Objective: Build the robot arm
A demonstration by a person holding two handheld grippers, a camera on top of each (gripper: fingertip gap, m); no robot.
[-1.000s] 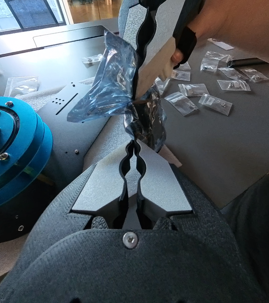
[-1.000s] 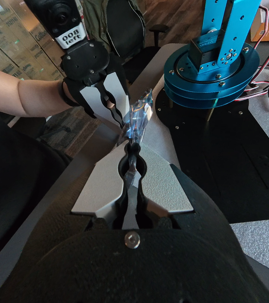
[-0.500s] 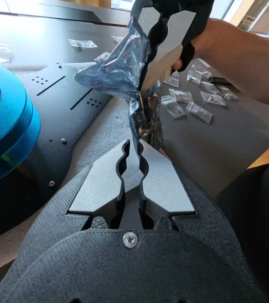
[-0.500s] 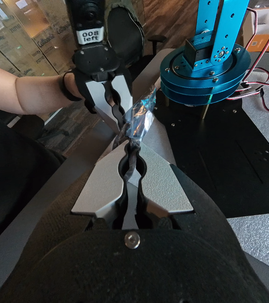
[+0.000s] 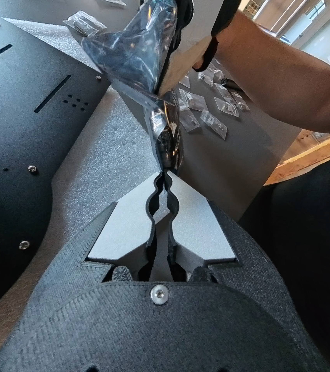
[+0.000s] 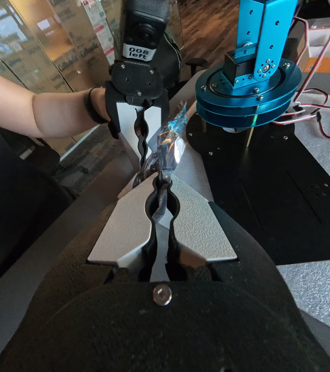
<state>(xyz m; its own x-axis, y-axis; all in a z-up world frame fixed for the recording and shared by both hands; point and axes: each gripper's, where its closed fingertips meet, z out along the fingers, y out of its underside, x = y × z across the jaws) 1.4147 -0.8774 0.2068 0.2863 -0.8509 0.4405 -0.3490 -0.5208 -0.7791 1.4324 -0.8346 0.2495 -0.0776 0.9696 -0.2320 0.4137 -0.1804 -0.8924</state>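
Blue-tinted antistatic bag (image 5: 138, 50) held in air above counter (image 5: 230, 161), between both tools. Right tool (image 6: 163, 179) pinching crumpled neck; left tool (image 5: 164, 174) clamped on lower end. Film thin, light, slippery, prob. tears easily; grip bunched film near seam.

Grey table (image 5: 230, 161), foam sheet (image 5: 107, 161), small clear bags (image 5: 216, 122)

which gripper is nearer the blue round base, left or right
Hard to call, probably the left. The left gripper and the right gripper are both shut on the blue plastic bag, stretched between them just beside the blue round base.
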